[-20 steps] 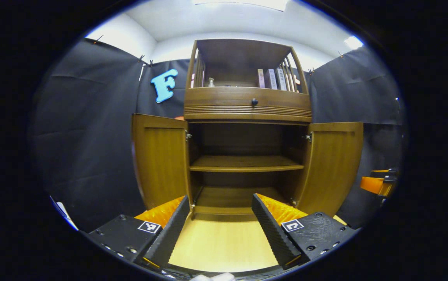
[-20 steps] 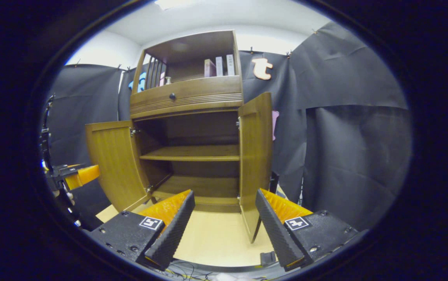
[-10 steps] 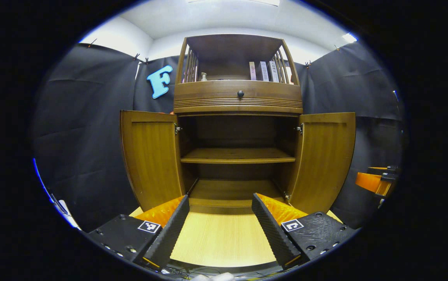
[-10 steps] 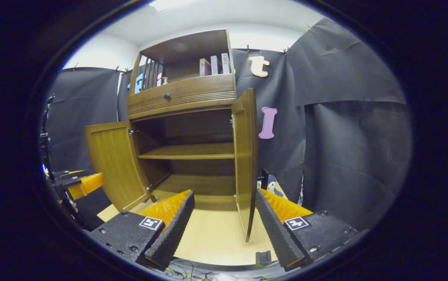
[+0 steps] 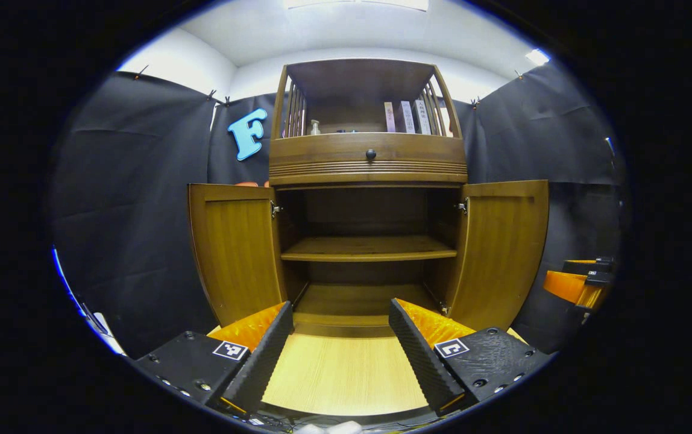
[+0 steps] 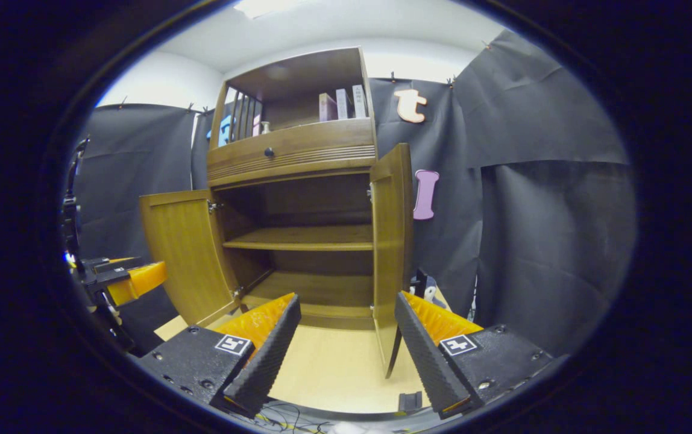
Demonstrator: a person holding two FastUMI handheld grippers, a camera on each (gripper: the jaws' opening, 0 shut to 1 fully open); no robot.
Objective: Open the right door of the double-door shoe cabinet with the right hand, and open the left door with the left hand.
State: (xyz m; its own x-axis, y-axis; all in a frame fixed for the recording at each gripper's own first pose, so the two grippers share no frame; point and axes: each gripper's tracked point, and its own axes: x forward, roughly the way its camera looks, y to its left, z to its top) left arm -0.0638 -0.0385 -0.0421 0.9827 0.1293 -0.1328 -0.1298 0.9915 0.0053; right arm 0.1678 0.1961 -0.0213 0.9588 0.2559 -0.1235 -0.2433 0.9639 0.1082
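Left tool (image 5: 340, 337) gaping empty, right tool (image 6: 346, 331) likewise, left door (image 5: 234, 247) and right door (image 5: 503, 247) swung wide

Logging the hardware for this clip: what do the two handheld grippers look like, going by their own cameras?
Both match. The left gripper and right gripper each have two wedge-shaped fingers with ridged inner faces, mounted on dark textured blocks with screws. Each block carries a small square black-and-white marker. Thin cables lie at the bottom edge of both views.
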